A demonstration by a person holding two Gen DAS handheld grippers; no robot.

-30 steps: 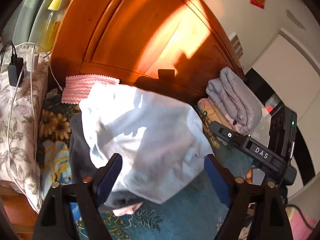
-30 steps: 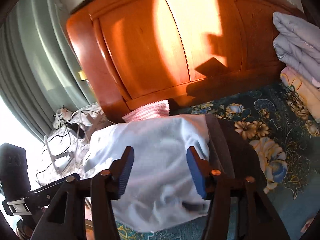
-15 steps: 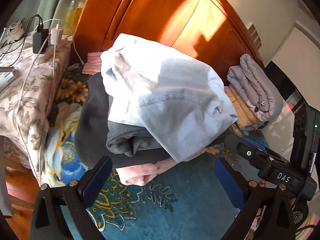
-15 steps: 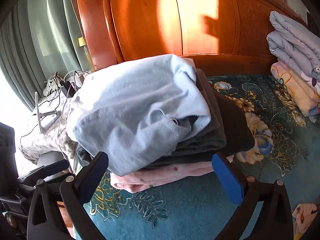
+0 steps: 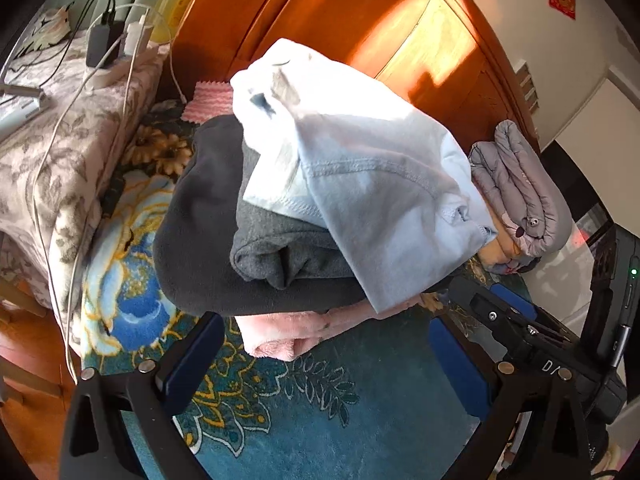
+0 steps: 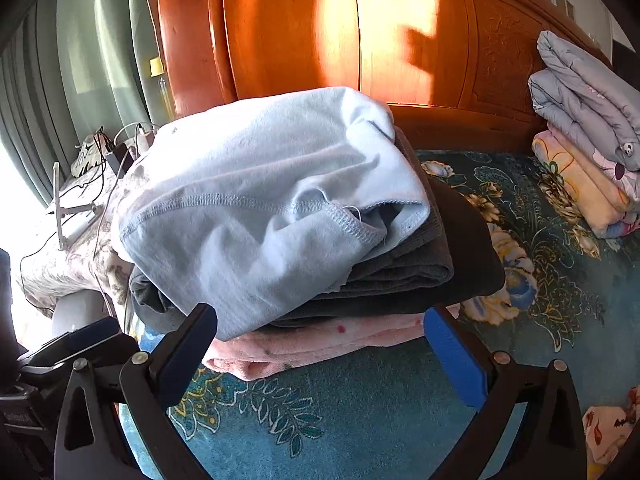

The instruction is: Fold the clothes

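Both grippers, left gripper and right gripper, now gape wide and empty; the light blue top just dropped onto the pile, folded.

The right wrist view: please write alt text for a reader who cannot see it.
A light blue garment lies on top of a stack of folded clothes: grey and black layers, then a pink one, on a teal floral bedspread. The right gripper, jaws open and empty, sits in front of the stack, with a wooden headboard behind.

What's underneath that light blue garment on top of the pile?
Under the light blue garment lie a folded grey garment, a black one, then a pink one. Anything deeper is covered.
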